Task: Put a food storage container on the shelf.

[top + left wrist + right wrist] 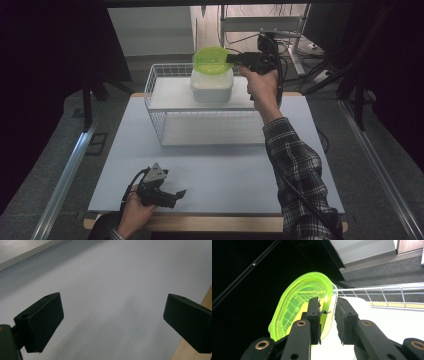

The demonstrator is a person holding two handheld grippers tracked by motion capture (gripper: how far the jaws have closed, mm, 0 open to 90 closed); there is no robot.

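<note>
Risk at this stage centres on the green lid (212, 60), which lies slightly tilted on top of the white container (212, 87) and does not look pressed home. The container appears to stand inside the wire basket (155, 80), towards its rear, at the far side of the table (225, 170). The right gripper (231, 58) reaches in level from the right, and in the right gripper view its jaws straddle the lid's rim (304, 305): one pad lies against the rim, the other just beside it, and it cannot be told whether they clamp it. If the right gripper (328, 302) pulls back while a pad catches the rim, the lid will probably be dragged off the container and may fall into the basket or behind it. If the grip is loose and the lid is unseated, it may slide off by its own tilt. Pressing down off-centre could tip the container or shift it against the wire wall. The left gripper (180, 193) rests on the table at the near edge, well apart from the basket, jaws spread wide with nothing between them (112, 315); it gives the container no support, so any side load from the right gripper goes unopposed
</note>
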